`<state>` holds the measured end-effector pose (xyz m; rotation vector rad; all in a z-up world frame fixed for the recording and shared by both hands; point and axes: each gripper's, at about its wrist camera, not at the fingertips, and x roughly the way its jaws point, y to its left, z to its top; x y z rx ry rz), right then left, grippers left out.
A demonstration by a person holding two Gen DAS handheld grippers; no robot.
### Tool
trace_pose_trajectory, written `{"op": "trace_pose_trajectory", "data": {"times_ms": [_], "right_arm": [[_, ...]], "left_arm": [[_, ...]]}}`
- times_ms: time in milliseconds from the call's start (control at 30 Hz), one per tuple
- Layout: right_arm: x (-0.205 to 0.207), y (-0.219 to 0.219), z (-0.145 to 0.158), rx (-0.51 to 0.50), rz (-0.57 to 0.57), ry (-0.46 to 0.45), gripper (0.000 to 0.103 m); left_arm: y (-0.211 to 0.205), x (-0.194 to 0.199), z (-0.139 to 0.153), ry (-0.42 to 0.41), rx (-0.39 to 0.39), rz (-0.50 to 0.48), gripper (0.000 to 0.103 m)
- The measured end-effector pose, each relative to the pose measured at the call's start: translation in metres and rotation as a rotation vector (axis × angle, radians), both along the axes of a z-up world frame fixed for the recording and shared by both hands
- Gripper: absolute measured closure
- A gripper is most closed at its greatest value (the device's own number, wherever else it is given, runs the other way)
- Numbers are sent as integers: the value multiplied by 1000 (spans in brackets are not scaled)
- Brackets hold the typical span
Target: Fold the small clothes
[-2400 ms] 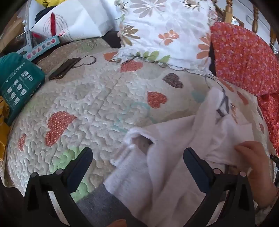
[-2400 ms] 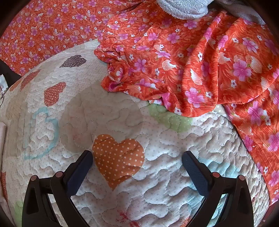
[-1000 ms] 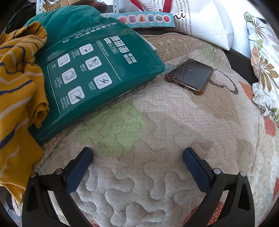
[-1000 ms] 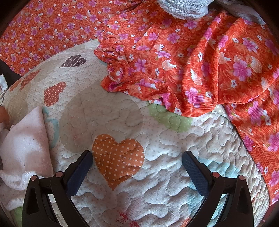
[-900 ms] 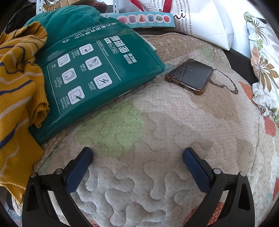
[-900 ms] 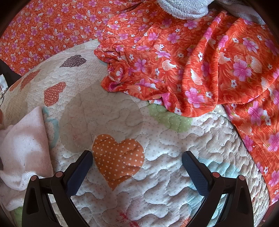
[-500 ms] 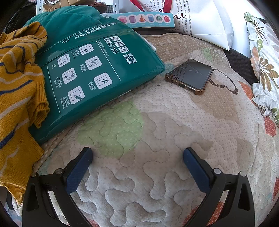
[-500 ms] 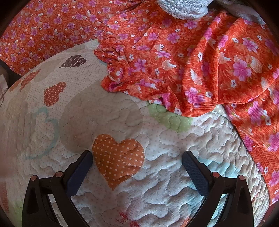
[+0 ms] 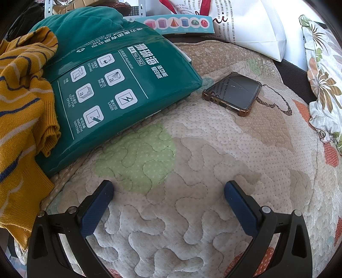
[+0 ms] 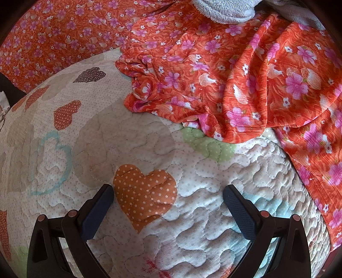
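Quilted bedcover [image 9: 192, 162] is lying under us; we are holding the left gripper [image 9: 168, 188] and right gripper [image 10: 168, 192] spread wide, gripping nothing.

yellow striped knit [image 9: 19, 119]: we see only a part; the left edge cuts it off.
green paper pack [image 9: 111, 85]: its left side is hidden under the knit.
white bag [image 9: 245, 23]: the top edge cuts it, and we cannot read its print.
floral pillow [image 9: 325, 81]: cut by the right edge.
grey towel [image 10: 224, 10]: we see only its lower rim at the top edge.
orange floral cloth [image 10: 235, 74]: it runs out at top and right, so we cannot tell which garment it is.
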<state>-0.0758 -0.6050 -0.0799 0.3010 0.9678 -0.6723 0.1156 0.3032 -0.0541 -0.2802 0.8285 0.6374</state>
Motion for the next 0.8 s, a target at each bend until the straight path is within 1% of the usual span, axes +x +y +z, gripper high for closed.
{"op": "trace_pose_trajectory", "data": {"times_ms": [800], "right_arm": [[-2,-2,0,1,0,-1,0]], "left_arm": [[1,2,0,-1,1,1,0]]}}
